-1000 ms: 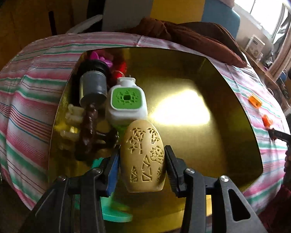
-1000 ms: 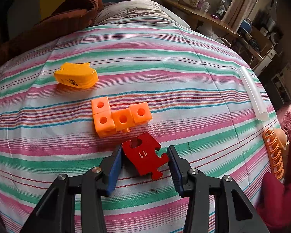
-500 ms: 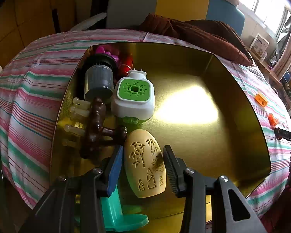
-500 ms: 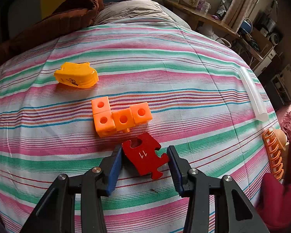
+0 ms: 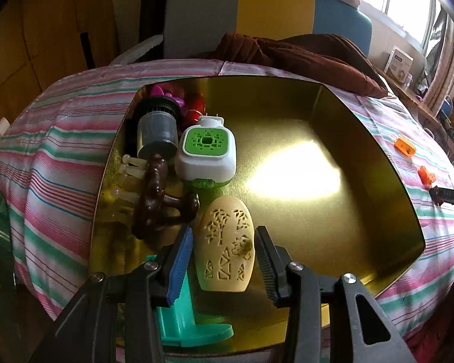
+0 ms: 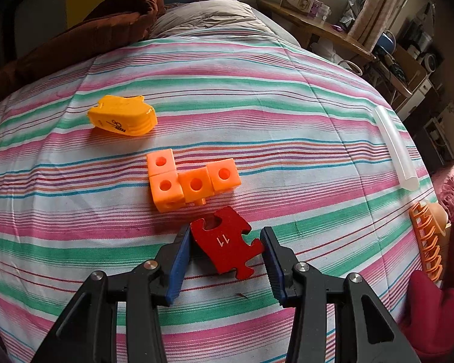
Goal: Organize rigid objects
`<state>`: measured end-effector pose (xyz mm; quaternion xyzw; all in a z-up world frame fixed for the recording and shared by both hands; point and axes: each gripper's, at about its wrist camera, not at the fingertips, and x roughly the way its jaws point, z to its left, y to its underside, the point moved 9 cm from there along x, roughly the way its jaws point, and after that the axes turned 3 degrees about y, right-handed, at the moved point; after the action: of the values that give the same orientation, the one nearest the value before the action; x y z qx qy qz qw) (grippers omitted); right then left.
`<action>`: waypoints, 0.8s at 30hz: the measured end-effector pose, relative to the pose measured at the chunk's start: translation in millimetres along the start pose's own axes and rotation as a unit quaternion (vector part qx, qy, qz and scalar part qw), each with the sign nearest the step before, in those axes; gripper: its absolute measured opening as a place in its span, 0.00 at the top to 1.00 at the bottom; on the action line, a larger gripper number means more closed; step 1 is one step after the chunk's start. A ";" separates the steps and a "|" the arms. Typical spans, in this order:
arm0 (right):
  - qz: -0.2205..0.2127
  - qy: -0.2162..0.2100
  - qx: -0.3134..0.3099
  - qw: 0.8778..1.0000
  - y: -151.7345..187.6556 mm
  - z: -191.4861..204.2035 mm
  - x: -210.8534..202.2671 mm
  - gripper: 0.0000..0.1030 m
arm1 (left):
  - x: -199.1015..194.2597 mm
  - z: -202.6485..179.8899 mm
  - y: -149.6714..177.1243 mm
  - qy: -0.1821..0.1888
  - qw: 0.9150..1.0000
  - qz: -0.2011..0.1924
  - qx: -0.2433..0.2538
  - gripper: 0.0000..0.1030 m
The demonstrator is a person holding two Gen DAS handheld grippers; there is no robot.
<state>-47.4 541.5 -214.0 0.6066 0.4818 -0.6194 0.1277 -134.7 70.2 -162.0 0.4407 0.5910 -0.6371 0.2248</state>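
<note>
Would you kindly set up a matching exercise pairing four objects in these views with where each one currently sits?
Things:
1. beige carved oval
2. red puzzle piece
3. white and green plug-in
4. orange cube block

Places:
A. on the striped cover, just beyond the right gripper
B. in the gold tray, beside the grey cylinder
C. between the left gripper fingers, over the tray
D. between the right gripper fingers

Pairs: 1-C, 2-D, 3-B, 4-A

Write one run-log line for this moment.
left gripper: shut on beige carved oval case, over gold tray | right gripper: shut on red puzzle piece
</note>
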 end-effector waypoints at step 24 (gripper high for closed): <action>-0.010 -0.089 -0.094 0.992 13.5 60.7 -18.4 0.55 | -63.5 10.3 -2.2 -0.002 0.998 -0.062 -0.011 0.59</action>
<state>-71.2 481.3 -216.1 0.5300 0.5303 -0.6241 0.2201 -107.0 45.9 -109.1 0.3993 0.6238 -0.6444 0.1904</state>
